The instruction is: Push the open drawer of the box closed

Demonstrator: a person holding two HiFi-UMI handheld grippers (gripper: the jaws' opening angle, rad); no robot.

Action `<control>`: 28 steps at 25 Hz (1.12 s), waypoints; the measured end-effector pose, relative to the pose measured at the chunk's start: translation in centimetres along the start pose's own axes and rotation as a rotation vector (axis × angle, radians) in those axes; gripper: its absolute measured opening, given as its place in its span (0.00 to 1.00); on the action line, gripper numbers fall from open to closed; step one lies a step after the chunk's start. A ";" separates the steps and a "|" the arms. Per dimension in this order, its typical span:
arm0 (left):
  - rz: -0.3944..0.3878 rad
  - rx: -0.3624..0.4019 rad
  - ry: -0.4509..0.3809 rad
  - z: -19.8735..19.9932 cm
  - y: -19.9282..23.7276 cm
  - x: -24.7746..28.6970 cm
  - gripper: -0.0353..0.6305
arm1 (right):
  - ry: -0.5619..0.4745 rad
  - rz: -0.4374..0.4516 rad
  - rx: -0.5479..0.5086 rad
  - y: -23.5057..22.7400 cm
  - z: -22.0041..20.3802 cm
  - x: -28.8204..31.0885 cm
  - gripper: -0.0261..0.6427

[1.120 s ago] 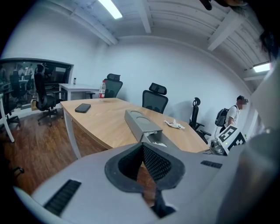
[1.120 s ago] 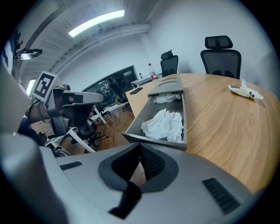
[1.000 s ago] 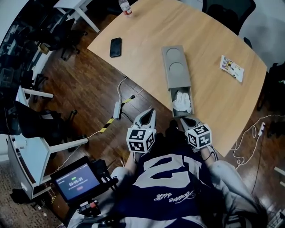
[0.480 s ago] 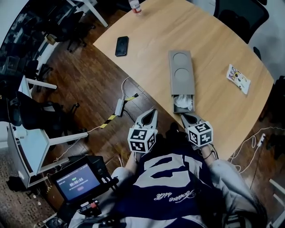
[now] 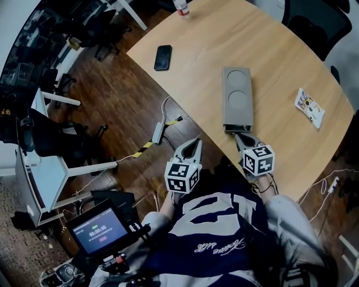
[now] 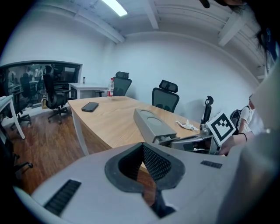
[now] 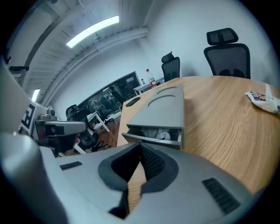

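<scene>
The grey box lies lengthwise on the wooden table near its front edge. Its drawer stands out only a narrow way, and white cloth shows in the gap. My right gripper is shut, its tips right against the drawer's front, nothing held. In the right gripper view the right gripper points straight at the drawer front. My left gripper hangs shut and empty off the table edge, left of the box. The left gripper view shows the left gripper with the box beyond it.
A black phone lies at the table's left edge, a bottle at the far corner, a printed packet right of the box. Below the table are a power strip, cables and office chairs. A screen sits by the person's left.
The drawer has slid from far out, showing the white cloth, to almost fully in, with the right gripper following against its front. The left gripper has stayed put.
</scene>
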State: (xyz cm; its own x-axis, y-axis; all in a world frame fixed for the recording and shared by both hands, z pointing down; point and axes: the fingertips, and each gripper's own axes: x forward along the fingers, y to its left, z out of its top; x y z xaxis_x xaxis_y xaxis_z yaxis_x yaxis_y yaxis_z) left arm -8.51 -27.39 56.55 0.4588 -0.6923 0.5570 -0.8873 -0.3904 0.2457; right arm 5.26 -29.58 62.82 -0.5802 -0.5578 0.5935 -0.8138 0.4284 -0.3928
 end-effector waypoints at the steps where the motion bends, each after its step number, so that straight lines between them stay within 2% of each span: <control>1: 0.006 0.000 0.001 0.0 0.2 0.0 0.06 | -0.004 -0.001 0.003 -0.2 0.2 0.2 0.03; 8: 0.037 -0.003 0.008 -0.4 1.3 -0.2 0.06 | -0.034 -0.031 0.029 -1.6 1.5 1.7 0.03; 16: 0.033 0.004 0.002 -0.8 1.9 -1.4 0.06 | -0.052 -0.078 0.077 -1.8 1.7 1.9 0.03; 22: 0.011 0.020 -0.004 -1.5 2.2 -2.3 0.06 | -0.109 -0.071 0.132 -0.3 1.6 1.2 0.03; 28: -0.034 0.039 -0.018 -1.9 1.8 -5.7 0.06 | -0.154 -0.084 0.152 3.5 0.2 -1.9 0.03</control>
State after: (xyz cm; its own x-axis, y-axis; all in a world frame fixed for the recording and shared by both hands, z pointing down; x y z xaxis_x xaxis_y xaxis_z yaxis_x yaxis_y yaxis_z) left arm -12.81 -22.99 55.35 0.4896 -0.6889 0.5346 -0.8689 -0.4368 0.2329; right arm 3.53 -27.13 60.16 -0.4988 -0.6942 0.5189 -0.8488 0.2703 -0.4543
